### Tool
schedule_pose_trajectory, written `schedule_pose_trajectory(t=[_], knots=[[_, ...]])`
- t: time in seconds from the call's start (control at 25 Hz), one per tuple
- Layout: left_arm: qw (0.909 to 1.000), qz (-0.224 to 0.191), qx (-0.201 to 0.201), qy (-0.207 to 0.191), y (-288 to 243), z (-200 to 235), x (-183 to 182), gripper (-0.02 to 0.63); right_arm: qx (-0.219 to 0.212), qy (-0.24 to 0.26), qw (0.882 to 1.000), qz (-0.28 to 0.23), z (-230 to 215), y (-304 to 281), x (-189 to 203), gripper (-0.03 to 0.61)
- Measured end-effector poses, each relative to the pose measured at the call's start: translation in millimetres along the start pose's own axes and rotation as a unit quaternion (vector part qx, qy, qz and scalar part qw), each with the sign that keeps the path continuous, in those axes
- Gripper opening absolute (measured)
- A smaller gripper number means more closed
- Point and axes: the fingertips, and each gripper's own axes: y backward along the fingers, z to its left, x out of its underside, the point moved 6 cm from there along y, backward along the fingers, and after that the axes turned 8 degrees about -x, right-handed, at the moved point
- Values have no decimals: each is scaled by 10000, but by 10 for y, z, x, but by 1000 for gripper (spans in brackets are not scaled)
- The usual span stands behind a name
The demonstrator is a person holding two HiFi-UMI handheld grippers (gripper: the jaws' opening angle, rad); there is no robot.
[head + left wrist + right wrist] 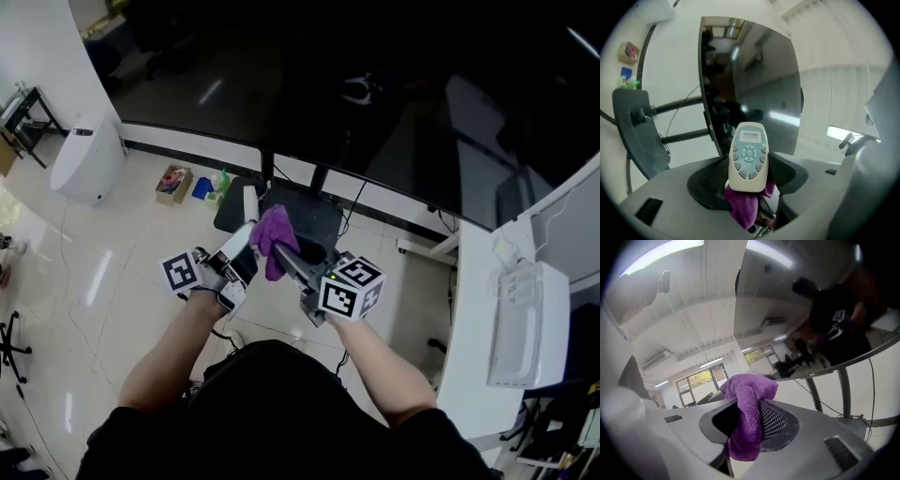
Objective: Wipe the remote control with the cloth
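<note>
I have the remote (748, 157) clamped by its lower end in my left hand-held gripper (240, 255). Its long axis runs out toward 12 o'clock, buttons facing back along the jaws. The cloth (749, 418), pinched in my right hand-held gripper (294, 266), sits at the remote's 4 o'clock and touches its lower end. Both hang in the air over a glossy pale floor (112, 281), with a big dark screen (375, 94) beyond.

Office-like room: large dark screen (394, 103), white desk (472, 347), glossy floor (112, 281).
</note>
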Motion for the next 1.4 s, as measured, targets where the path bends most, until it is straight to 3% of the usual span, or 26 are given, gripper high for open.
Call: schedule_pose_trajectory(t=[0.12,0.4,0.56,0.84,0.96,1.16,1.32,1.4], knots=[[9985,349,381,178,-31,-57,130,253,-153,-72,9998,70,4,-11,26,124],[9913,1181,566,151,-30,-116,431,253,105,140,9996,-219,-235,16,-366,124],[9922,1116,515,181,-27,-58,415,253,131,216,9990,-373,-253,77,-527,124],[9972,411,583,225,-86,-72,-30,253,-359,-15,9994,12,-31,11,-126,124],[9952,635,712,216,-113,-143,35,252,-404,-16,9992,25,-25,-35,-121,124],[9878,1327,804,145,-68,-130,330,252,-110,155,9997,-157,-181,-11,-325,124],[9881,1421,575,133,-70,-27,378,252,147,452,9987,-173,-251,36,-439,124],[9906,1340,196,-218,-98,27,349,252,472,754,9959,-147,-280,143,-427,124]])
